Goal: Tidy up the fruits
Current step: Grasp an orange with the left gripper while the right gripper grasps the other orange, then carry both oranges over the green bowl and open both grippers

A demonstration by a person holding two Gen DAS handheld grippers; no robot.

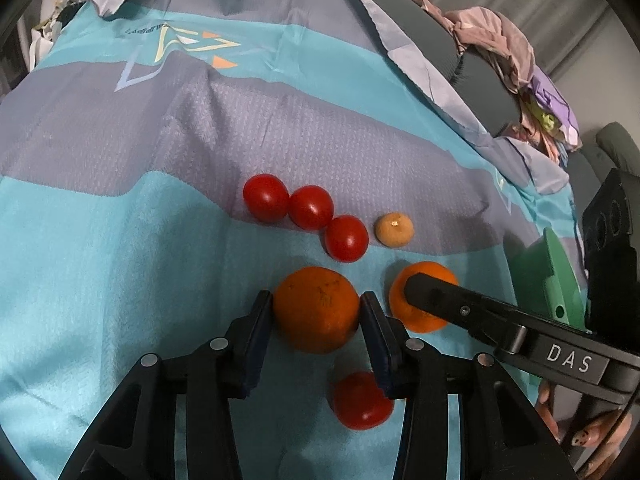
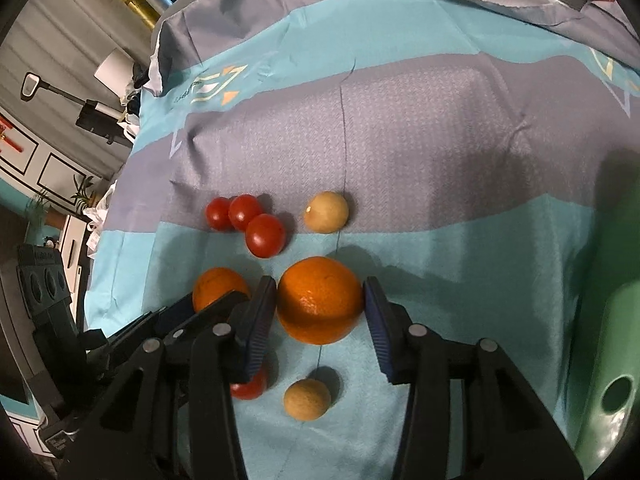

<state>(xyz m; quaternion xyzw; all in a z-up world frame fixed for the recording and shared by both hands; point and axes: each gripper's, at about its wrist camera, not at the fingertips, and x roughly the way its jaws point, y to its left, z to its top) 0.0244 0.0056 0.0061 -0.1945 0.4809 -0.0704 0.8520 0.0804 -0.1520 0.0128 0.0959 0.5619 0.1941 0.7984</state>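
Note:
Fruit lies on a blue and grey cloth (image 1: 120,208). My left gripper (image 1: 317,312) has its pads on both sides of an orange (image 1: 316,308), shut on it. My right gripper (image 2: 320,304) is shut on a second orange (image 2: 320,300); its finger crosses that orange in the left wrist view (image 1: 412,316). Three red tomatoes (image 1: 308,212) lie in a row behind, also seen in the right wrist view (image 2: 256,224). A fourth tomato (image 1: 360,404) lies near me. A small tan fruit (image 1: 394,229) lies behind, another (image 2: 307,398) lies near the right gripper.
A green plastic container (image 2: 608,360) stands at the right edge of the cloth. A pile of clothes (image 1: 512,64) lies at the back right. Room furniture (image 2: 60,184) shows beyond the cloth's left edge.

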